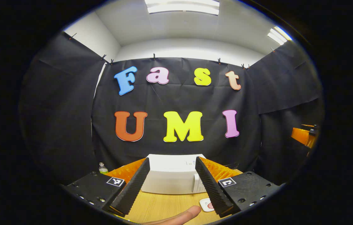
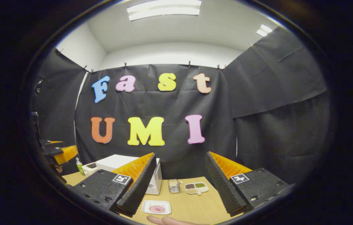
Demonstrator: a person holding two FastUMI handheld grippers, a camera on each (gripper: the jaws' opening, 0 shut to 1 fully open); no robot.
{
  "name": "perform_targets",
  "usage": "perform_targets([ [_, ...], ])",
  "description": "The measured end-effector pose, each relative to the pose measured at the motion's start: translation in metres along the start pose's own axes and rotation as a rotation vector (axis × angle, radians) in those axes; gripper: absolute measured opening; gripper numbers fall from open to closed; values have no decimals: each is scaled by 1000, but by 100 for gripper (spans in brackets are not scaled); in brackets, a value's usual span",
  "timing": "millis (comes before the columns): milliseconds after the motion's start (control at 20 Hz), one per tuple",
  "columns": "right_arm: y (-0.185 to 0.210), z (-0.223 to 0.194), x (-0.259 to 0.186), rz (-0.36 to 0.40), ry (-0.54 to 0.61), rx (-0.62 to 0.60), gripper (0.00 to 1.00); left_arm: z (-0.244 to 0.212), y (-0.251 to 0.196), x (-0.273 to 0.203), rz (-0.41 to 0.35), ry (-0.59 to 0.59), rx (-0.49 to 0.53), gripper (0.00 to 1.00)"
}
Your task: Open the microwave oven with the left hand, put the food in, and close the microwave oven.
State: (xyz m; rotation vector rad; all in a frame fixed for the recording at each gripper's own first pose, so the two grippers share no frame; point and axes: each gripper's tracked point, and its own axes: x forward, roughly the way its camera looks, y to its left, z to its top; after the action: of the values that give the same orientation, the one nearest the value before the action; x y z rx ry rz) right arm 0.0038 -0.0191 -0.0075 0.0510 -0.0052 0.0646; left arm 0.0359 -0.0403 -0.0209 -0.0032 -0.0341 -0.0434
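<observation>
A white microwave oven [image 1: 170,175] stands with its door closed at the back of the wooden table [image 1: 164,206]; it shows again at left in the right gripper view [image 2: 117,164]. The food is a pink piece on a white square plate [image 2: 156,207], lying on the table in front of the microwave, and its edge peeks out beside the right finger in the left gripper view [image 1: 206,204]. My left gripper [image 1: 173,204] hovers open above the table, facing the microwave. My right gripper [image 2: 181,204] is open too, above the plate. The other gripper [image 2: 59,151] hangs at far left.
A small glass jar [image 2: 174,186] and a divided tray of seasonings [image 2: 196,187] sit right of the microwave. A green-capped bottle [image 1: 103,168] stands at the table's left back. A fingertip [image 1: 179,217] shows at the bottom edge. Black cloth walls close the booth.
</observation>
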Motion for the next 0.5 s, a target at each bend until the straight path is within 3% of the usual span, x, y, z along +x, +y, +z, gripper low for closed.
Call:
perform_targets([
  [200, 1, -11, 8, 35, 25, 16, 100, -43, -26, 44, -31, 50, 29, 93],
  [250, -2, -13, 10, 39, 29, 18, 92, -54, -31, 54, -28, 65, 30, 93],
  [300, -5, -15, 11, 38, 31, 16, 100, -68, -38, 64, -28, 77, 19, 94],
  [350, -9, -17, 13, 33, 33, 10, 92, -80, -45, 73, -34, 94, -1, 93],
  [400, -13, -20, 15, 26, 35, 6, 100, -94, -52, 82, -39, 108, -19, 93],
  [450, -16, -21, 16, 25, 33, 7, 100, -106, -56, 93, -32, 124, -29, 94],
  [500, -19, -21, 17, 22, 28, 14, 92, -121, -60, 103, -29, 145, -28, 93],
])
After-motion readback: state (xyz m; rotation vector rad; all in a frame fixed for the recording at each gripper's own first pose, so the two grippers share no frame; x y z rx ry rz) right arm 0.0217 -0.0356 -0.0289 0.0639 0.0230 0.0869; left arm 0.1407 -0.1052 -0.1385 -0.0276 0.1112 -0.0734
